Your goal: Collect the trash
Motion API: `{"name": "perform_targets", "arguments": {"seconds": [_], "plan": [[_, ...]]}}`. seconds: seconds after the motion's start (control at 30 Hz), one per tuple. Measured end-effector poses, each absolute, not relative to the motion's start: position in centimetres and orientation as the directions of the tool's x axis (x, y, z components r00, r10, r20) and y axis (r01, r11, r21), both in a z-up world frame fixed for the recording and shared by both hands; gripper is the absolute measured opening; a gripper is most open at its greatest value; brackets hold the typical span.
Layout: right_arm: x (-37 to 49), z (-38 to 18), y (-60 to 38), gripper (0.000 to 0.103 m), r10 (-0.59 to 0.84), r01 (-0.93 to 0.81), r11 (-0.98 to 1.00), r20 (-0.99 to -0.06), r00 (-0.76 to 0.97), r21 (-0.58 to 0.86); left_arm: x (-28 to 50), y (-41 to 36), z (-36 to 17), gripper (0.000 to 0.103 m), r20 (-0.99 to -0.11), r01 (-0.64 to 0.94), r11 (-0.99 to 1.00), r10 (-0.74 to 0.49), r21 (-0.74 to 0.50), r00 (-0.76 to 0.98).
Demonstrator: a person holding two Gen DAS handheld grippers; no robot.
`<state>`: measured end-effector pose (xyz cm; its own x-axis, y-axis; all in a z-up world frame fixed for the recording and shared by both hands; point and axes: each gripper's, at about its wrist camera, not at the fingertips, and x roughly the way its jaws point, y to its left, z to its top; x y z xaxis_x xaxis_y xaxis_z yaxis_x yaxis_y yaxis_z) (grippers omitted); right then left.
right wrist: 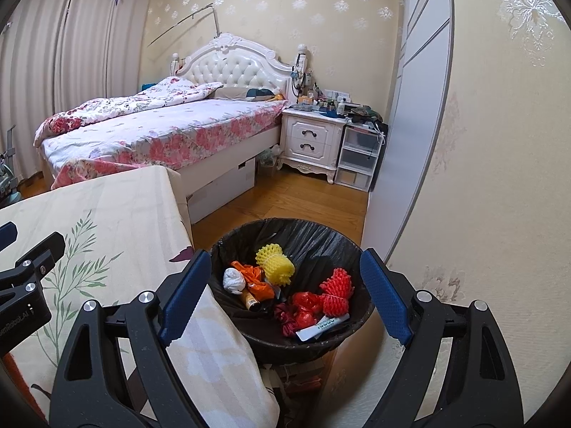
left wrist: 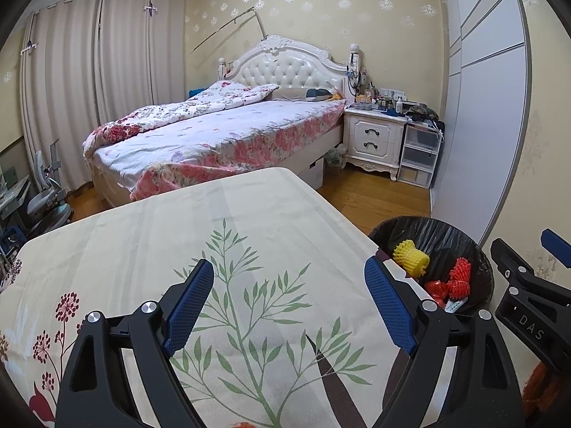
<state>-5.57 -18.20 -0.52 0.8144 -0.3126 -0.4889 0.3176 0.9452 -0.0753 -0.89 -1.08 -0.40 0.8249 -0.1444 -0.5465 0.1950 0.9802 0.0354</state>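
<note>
Bedroom scene w/ a table under a leaf-print cloth nearest the cams. Left gripper hangs over the cloth, jaws spread wide, nothing betw. them. Right gripper hovers above the bin, jaws also apart and empty.

Trash sits inside the black-lined bin just beside the table edge: yellow foam net, red foam nets, white wad, orange wrapper, a card near the rim.

Judging by this, most of the job looks done. For a clean finish, keep jaws open while backing off above the rim, then sweep the cloth for leftovers.

An orange scrap at the left view's bottom edge is cut off; can't ID it. Card print is unreadable. Farther off, bed and cluttered nightstand; items there are too small to sort.
</note>
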Motion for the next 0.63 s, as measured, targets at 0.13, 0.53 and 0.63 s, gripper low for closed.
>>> {"name": "perform_targets", "arguments": {"seconds": [0.13, 0.53, 0.63], "plan": [[-5.6, -0.7, -18.1, 0.083, -0.310, 0.314, 0.946, -0.492, 0.814, -0.076, -0.7, -0.5, -0.6, 0.085, -0.544, 0.194, 0.981, -0.158, 0.010, 0.824], [-4.0, -1.1, -15.9, 0.083, -0.234, 0.229, 0.971, -0.515, 0.825, -0.074, 0.8, 2.7, -1.5, 0.085, -0.571, 0.099, 0.994, -0.060, 0.038, 0.819], [-2.5, -1.2, -13.9, 0.085, -0.168, 0.157, 0.985, -0.541, 0.824, -0.067, 1.5, 5.0, -2.2, 0.085, -0.596, 0.047, 0.997, -0.006, 0.053, 0.803]]}}
